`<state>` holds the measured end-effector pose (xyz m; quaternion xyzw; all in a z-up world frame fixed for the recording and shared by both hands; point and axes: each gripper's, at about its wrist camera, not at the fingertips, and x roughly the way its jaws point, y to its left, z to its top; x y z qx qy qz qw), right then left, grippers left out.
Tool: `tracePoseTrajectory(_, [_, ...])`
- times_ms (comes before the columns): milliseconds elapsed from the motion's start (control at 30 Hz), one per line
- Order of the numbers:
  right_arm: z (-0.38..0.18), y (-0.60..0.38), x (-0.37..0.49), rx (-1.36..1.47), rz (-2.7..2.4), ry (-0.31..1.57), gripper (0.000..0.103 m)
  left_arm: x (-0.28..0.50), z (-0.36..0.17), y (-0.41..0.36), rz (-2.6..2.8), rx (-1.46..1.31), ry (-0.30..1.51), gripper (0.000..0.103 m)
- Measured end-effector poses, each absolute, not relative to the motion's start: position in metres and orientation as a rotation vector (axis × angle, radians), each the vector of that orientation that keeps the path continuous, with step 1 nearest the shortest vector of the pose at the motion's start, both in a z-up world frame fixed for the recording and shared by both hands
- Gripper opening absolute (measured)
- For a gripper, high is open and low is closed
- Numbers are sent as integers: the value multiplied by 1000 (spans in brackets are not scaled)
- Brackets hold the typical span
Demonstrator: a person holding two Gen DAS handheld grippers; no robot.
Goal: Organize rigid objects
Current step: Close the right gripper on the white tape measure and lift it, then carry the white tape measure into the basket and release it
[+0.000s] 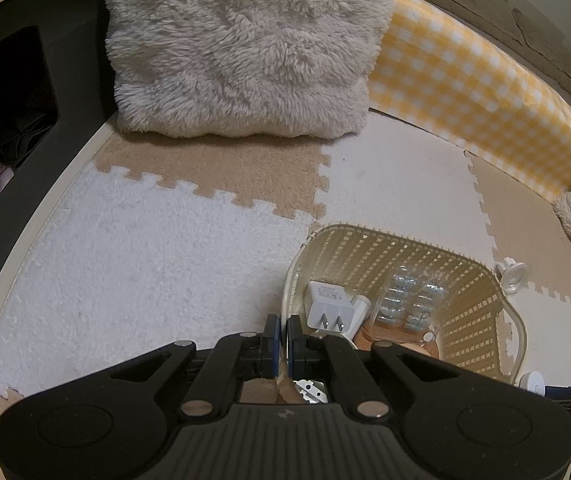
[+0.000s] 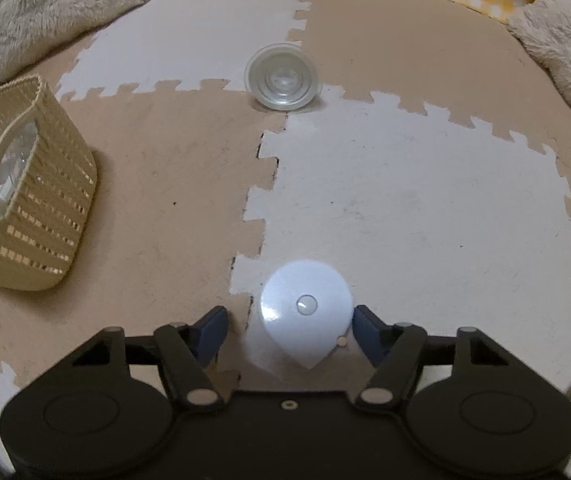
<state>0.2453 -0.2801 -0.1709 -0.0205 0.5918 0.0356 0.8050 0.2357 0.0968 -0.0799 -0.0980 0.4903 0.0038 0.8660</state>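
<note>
Left gripper (image 1: 281, 326): closed, pinching the basket (image 1: 481, 320) rim.
Right gripper (image 2: 289, 326): partly open — straddling a white disc (image 2: 305, 306), left pad clear.

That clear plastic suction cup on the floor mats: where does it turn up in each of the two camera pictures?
Left wrist view: the clear suction cup lies at the right, on the mat just beyond the basket's far right corner.
Right wrist view: the clear suction cup lies at top centre, where four mat tiles meet, far ahead of the right gripper.
Shared landmark: the cream woven basket, left of the cup in both views.
</note>
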Motion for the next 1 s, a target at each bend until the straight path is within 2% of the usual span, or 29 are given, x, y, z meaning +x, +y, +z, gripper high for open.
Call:
tracePoseTrajectory(100, [-171,-282,246,-57,62,1268,54,236,-80,97,8,-205,1027,3])
tracePoseTrajectory(400, [-164,-282,246,-48,73,1255,53,236,-80,97,8,-206,1027,3])
tracePoseTrajectory(1000, [-50,-261,230,178,224,850,53,236,-80,97,8,-203,1027,3])
